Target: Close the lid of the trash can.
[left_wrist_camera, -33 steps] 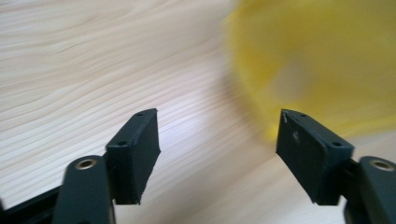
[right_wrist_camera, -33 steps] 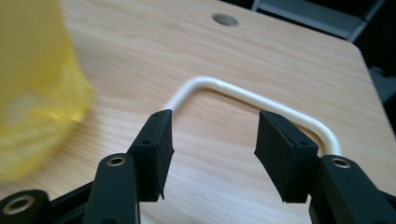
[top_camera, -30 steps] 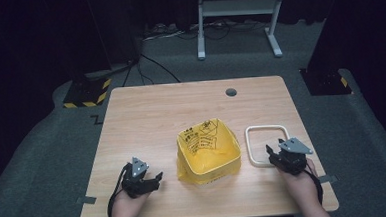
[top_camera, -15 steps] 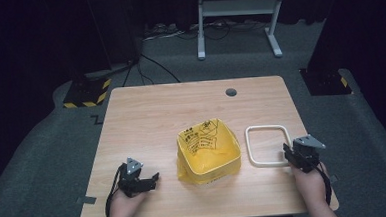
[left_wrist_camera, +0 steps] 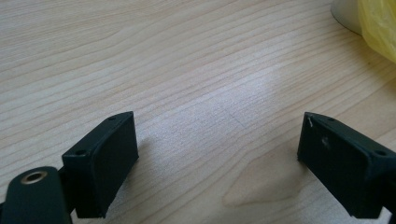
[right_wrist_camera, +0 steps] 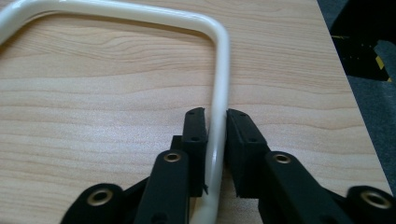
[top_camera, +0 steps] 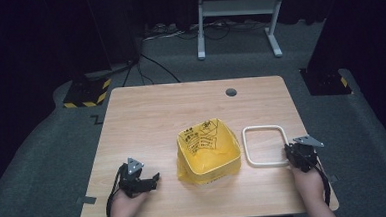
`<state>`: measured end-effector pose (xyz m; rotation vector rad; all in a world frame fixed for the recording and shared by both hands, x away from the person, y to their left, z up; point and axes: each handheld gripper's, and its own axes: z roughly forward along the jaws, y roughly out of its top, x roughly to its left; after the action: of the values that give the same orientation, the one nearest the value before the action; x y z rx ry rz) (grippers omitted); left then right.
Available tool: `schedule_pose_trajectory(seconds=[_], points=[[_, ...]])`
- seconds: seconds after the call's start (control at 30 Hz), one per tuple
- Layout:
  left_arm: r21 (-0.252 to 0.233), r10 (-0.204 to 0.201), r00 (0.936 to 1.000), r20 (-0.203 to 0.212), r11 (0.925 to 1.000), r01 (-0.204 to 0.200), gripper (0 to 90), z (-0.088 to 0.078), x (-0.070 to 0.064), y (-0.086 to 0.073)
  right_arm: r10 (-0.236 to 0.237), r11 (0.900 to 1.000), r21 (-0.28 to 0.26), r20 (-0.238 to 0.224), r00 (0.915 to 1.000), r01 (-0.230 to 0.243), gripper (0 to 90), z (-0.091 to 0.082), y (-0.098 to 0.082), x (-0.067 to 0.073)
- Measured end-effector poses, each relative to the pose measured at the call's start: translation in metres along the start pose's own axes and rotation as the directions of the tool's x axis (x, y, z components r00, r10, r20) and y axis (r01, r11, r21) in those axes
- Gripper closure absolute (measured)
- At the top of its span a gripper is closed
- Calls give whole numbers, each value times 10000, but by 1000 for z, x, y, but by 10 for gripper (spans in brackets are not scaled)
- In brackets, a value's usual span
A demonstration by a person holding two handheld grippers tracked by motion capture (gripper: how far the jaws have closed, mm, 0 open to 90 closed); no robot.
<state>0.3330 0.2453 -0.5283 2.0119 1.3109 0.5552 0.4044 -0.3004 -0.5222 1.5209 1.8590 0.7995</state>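
Dark carpeted floor [top_camera: 48, 161] surrounded the pale wooden surface [top_camera: 151, 120], with a white stand's legs behind it. Near the front middle sat a small bin lined with a yellow bag [top_camera: 208, 150]. Just to its right, a white rounded-square frame [top_camera: 265, 145] lay flat, not touching the bin as far as could be told. Right hand-held gripper [top_camera: 294, 155] sat at the frame's right side; in the right gripper view its jaws had just been closing and straddled that white bar [right_wrist_camera: 217, 116], the pads at or nearly on it. Left hand-held gripper [top_camera: 144, 182] rested low near the front left, its jaws having just been opening, spread over bare wood [left_wrist_camera: 217, 140], nothing between them. Judgement: finish the pinch squarely across the bar before lifting, keep the frame level, and bring it over the bin without snagging the bag.
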Motion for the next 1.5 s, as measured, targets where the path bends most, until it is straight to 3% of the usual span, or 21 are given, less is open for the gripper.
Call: schedule_pose_trajectory(seconds=[0.17, 0.27, 0.43, 0.63, 0.73, 0.83, 0.93, 0.97, 1.0, 1.1, 1.13, 1.17, 1.2, 1.23, 1.27, 1.33, 1.4, 1.43, 1.47, 1.5], points=[[1, 0, 10000, -7, 10000, 0, 121, 0, 0, 0, -77, 9993, -371, 149, 9999, 82, 816, -5, 0, 4], [10, 43, 9999, -91, 10000, -42, 118, 0, -1, 0, -81, 9946, -1037, 245, 9997, 106, 817, -17, 0, 8], [-41, 59, 9997, -234, 10000, -60, 111, -2, -1, -1, 65, 9868, -1618, 241, 9997, -26, 817, -30, -2, 16], [-490, 14, 10000, -11, 9988, -15, 104, -7, -4, -1, 163, 9752, -2209, 140, 9998, -129, 816, -45, 0, 21], [-905, 207, 9996, -187, 9956, -223, 104, -12, -7, 3, 45, 9640, -2659, 257, 9997, 25, 816, -56, -1, 26], [-1469, 246, 9996, -130, 9888, -263, 104, -17, -11, 6, 277, 9591, -2821, 151, 9995, -224, 817, -62, -4, 25], [-2285, 365, 9992, -152, 9728, -390, 104, -25, -16, 10, 304, 9537, -2994, 81, 9995, -266, 816, -68, -5, 24], [-2285, 365, 9992, -152, 9728, -390, 104, -25, -16, 10, 304, 9537, -2994, 81, 9995, -266, 816, -68, -5, 24], [-2774, 452, 9990, -71, 9597, -454, 104, -31, -20, 13, 397, 9458, -3227, 5, 9992, -374, 816, -75, -4, 23], [-3494, 656, 9978, -47, 9348, -631, 99, -39, -26, 17, 539, 9343, -3524, -106, 9985, -542, 816, -84, -1, 21], [-3494, 656, 9978, -47, 9348, -631, 98, -39, -26, 17, 569, 9299, -3630, -147, 9983, -584, 816, -88, 1, 21], [-3950, 679, 9977, -66, 9164, -650, 97, -45, -30, 20, 554, 9255, -3745, -155, 9983, -572, 816, -91, 2, 20], [-4070, 723, 9973, -124, 9106, -710, 97, -49, -32, 23, 555, 9205, -3868, -113, 9984, -555, 816, -95, 3, 21], [-4070, 723, 9973, -124, 9106, -710, 97, -49, -32, 23, 581, 9155, -3980, -126, 9982, -583, 816, -98, 4, 21], [-4290, 949, 9948, -378, 8975, -1019, 88, -55, -35, 30, 595, 9107, -4084, -162, 9981, -609, 816, -101, 6, 22], [-4640, 941, 9942, -520, 8793, -1075, 70, -61, -37, 37, 665, 9016, -4264, -295, 9974, -727, 816, -106, 9, 23], [-5086, 891, 9945, -550, 8546, -1047, 64, -69, -39, 43, 598, 8938, -4432, -348, 9976, -691, 816, -112, 14, 25], [-5086, 891, 9945, -550, 8546, -1047, 60, -69, -39, 43, 598, 8938, -4432, -348, 9976, -691, 816, -112, 14, 25], [-5437, 884, 9937, -688, 8318, -1117, 52, -75, -44, 50, 588, 8855, -4587, -465, 9972, -736, 816, -117, 19, 28], [-5437, 884, 9937, -688, 8318, -1117, 48, -75, -44, 50, 588, 8855, -4587, -465, 9972, -736, 816, -117, 19, 28]])
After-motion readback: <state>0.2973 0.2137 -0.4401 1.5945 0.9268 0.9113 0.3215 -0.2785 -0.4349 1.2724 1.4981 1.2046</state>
